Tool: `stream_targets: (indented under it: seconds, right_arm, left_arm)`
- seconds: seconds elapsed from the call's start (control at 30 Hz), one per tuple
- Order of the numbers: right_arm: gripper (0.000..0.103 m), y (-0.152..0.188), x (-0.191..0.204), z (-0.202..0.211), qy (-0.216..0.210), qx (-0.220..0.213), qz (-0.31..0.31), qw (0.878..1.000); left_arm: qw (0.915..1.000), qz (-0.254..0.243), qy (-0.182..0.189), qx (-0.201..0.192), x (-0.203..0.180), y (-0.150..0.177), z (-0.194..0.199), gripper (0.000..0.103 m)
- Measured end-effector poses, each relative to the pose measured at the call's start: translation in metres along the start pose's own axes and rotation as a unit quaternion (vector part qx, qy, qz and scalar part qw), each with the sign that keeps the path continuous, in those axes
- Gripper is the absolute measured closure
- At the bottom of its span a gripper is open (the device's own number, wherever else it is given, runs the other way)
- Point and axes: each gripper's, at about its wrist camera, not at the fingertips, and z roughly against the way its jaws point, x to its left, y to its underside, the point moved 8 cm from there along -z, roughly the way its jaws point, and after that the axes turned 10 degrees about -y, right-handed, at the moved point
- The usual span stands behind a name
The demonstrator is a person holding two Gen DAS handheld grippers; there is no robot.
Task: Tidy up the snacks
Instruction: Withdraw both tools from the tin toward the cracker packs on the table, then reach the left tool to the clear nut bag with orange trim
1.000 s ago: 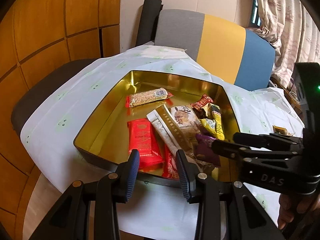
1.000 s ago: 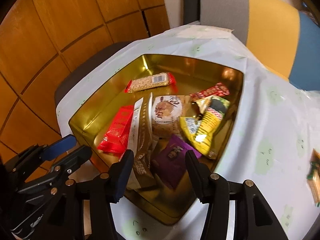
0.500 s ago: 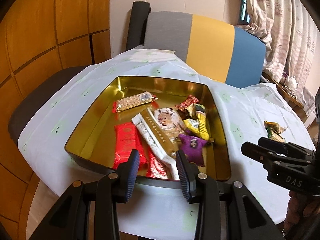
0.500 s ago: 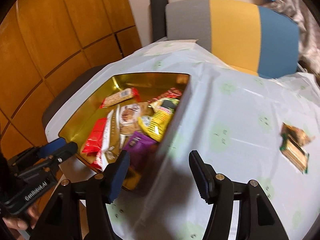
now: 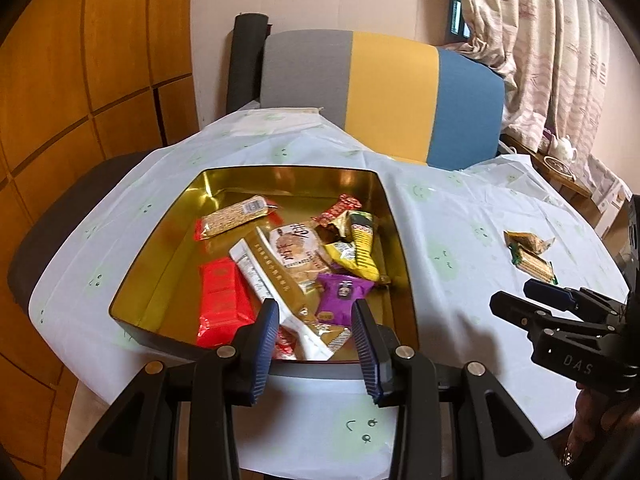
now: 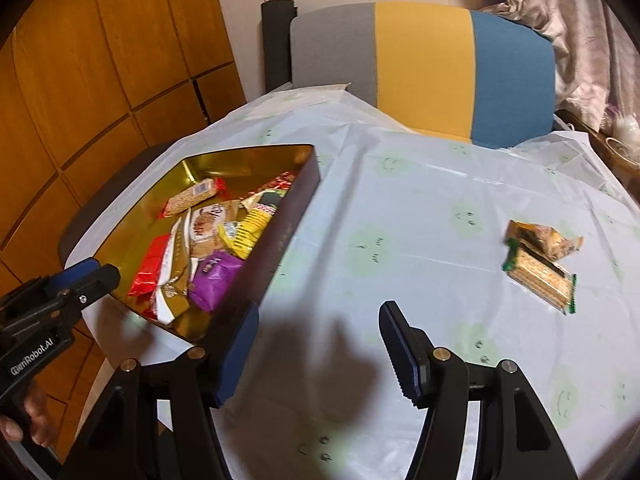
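A gold tin tray [image 5: 168,248] [image 6: 296,216] on the table holds several snack packets, among them a purple packet [image 5: 342,294] [image 6: 214,278] and a red packet [image 5: 220,300]. Two loose packets lie on the cloth to the right: a green-edged cracker packet [image 6: 538,278] [image 5: 534,266] and a golden packet [image 6: 544,240] [image 5: 528,240]. My left gripper [image 5: 314,344] is open and empty at the tray's near edge. My right gripper [image 6: 316,356] is open and empty above bare cloth, right of the tray, left of the loose packets.
The round table wears a pale cloth [image 6: 420,208] with green faces. A grey, yellow and blue chair [image 5: 384,92] stands behind it. Wood panelling [image 5: 80,60] is at the left, curtains [image 5: 560,40] at the right.
My right gripper has swung right, from over the tray to above the cloth, bringing the loose packets into view. My left gripper has pulled back slightly. Both stayed open.
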Motion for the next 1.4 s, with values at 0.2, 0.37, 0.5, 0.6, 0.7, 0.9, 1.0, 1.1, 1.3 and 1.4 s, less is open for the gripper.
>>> stream_targets:
  seconds: [0.2, 0.37, 0.5, 0.6, 0.7, 0.9, 1.0, 1.1, 1.3, 1.4]
  right_arm:
    - [0.038, 0.009, -0.03, 0.014, 0.023, -0.006, -0.022, 0.999]
    - [0.038, 0.015, -0.057, 0.025, 0.046, -0.009, -0.039, 0.998]
    - [0.038, 0.018, -0.078, 0.038, 0.069, -0.015, -0.047, 0.996]
    - [0.038, 0.017, -0.095, 0.05, 0.087, -0.021, -0.051, 0.995]
    - [0.037, 0.015, -0.109, 0.06, 0.102, -0.026, -0.054, 0.993]
    - [0.036, 0.007, -0.138, 0.085, 0.129, -0.039, -0.056, 0.989]
    - [0.036, 0.002, -0.15, 0.095, 0.141, -0.044, -0.057, 0.987]
    - [0.035, -0.003, -0.161, 0.104, 0.149, -0.049, -0.057, 0.986]
    - [0.035, -0.012, -0.181, 0.121, 0.166, -0.057, -0.055, 0.983]
    - [0.035, -0.017, -0.194, 0.128, 0.177, -0.06, -0.06, 0.981]
  left_arm:
    - [0.9997, -0.02, 0.011, -0.004, -0.018, -0.001, 0.004, 0.065]
    - [0.9991, -0.038, 0.019, -0.005, -0.033, 0.0, 0.007, 0.065]
    - [0.9982, -0.053, 0.026, -0.007, -0.046, 0.0, 0.009, 0.065]
    - [0.9974, -0.065, 0.031, -0.008, -0.056, -0.001, 0.01, 0.065]
    - [0.9964, -0.076, 0.036, -0.01, -0.066, -0.001, 0.011, 0.065]
    - [0.994, -0.098, 0.047, -0.012, -0.086, -0.002, 0.014, 0.065]
    - [0.9926, -0.109, 0.052, -0.012, -0.096, -0.001, 0.015, 0.065]
    - [0.9914, -0.117, 0.057, -0.011, -0.104, 0.0, 0.016, 0.065]
    - [0.989, -0.134, 0.064, -0.006, -0.119, 0.004, 0.014, 0.065]
    - [0.988, -0.139, 0.067, -0.003, -0.125, 0.005, 0.012, 0.065]
